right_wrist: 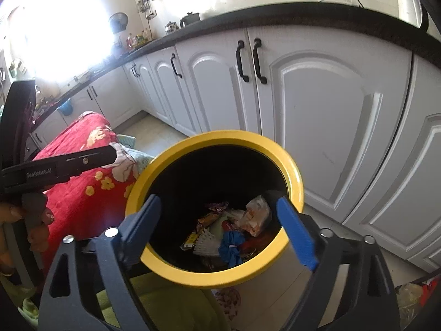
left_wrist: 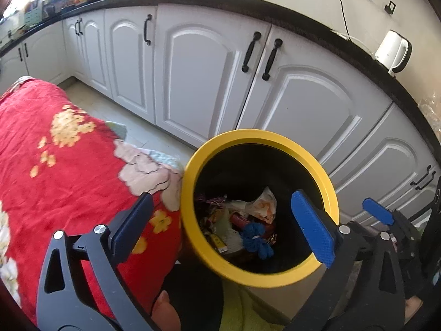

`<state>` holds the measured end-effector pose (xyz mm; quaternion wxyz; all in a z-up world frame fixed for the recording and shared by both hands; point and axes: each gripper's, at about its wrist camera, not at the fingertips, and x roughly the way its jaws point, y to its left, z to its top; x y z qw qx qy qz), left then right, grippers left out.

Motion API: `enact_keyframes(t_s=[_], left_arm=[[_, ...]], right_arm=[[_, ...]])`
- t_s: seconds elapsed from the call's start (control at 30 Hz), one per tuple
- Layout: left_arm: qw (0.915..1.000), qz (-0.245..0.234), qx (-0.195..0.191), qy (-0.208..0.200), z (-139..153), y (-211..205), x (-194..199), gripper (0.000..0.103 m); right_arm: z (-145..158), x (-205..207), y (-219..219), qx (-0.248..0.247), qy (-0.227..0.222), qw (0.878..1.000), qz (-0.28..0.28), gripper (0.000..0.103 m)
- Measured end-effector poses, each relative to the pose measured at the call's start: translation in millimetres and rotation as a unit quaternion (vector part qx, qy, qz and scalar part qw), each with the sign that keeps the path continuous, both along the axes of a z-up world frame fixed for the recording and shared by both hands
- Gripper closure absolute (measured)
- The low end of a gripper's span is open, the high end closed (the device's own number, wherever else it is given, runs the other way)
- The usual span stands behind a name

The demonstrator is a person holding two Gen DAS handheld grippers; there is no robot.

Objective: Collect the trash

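Your left gripper [left_wrist: 223,226] hangs with its jaws spread wide and nothing between the blue pads [left_wrist: 312,227]. Your right gripper [right_wrist: 220,231] is spread just as wide, empty, tilted downward. It sits just right of the left one. Your left hand [right_wrist: 33,220] wraps its gripper's handle.

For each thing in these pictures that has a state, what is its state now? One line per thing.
left gripper: open, holds nothing.
right gripper: open, holds nothing, above the bin.
yellow-rimmed bin: upright, no lid on it, trash at the bottom.
blue cloth: lies in the bin, knotted.
cabinet doors: shut.
white kettle: upright on the counter, lid shut.
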<state>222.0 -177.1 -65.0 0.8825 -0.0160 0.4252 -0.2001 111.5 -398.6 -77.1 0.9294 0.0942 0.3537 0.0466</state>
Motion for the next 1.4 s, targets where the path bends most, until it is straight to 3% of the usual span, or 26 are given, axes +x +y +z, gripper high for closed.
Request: enact_keyframes(t_s=[0.17, 0.6, 0.97, 1.1, 1.4], left_arm=[[0.9996, 0.017, -0.006, -0.022, 15, 26, -20, 0.011], [0.9937, 0.061, -0.007, -0.094, 45, 81, -85, 0.011], [0.9750, 0.094, 0.005, -0.201, 62, 109, -148, 0.011], [0.9708, 0.103, 0.004, -0.217, 61, 115, -163, 0.011], [0.9654, 0.100, -0.005, -0.241, 59, 114, -179, 0.011]], right_arm=[[16, -14, 11, -0.010, -0.019, 1.000, -0.002, 0.007], [50, -59, 60, -0.071, -0.094, 0.993, -0.015, 0.006], [58, -118, 98, -0.088, -0.227, 0.969, -0.034, 0.006], [62, -134, 104, -0.097, -0.264, 0.959, -0.043, 0.006], [57, -135, 109, -0.097, -0.262, 0.959, -0.040, 0.006]])
